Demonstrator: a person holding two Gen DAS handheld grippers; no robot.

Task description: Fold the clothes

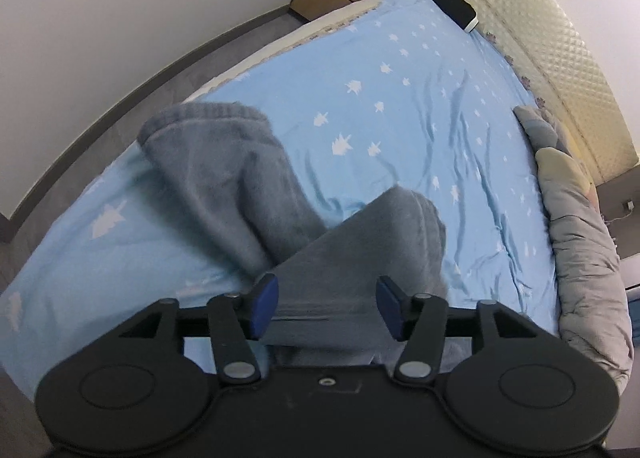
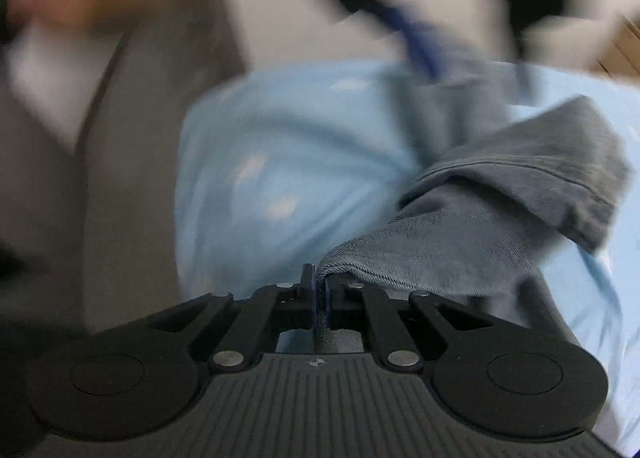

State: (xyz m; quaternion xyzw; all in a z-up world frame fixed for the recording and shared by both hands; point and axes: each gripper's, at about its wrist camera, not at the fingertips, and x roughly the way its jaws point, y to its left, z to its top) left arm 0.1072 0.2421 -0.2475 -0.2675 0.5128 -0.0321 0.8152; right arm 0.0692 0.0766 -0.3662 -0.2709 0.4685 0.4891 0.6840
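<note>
Clamped on a hem, our right gripper (image 2: 316, 290) holds the grey fleecy soft garment (image 2: 500, 209); our left gripper (image 1: 327, 308) gapes empty above it, over the pale-blue star-printed bedsheet (image 1: 400, 117). Limp, light fabric: we grip hems.

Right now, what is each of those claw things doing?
Left gripper: open, holding nothing, grey garment between its fingers.
Right gripper: closed on the grey garment's hem.
</note>
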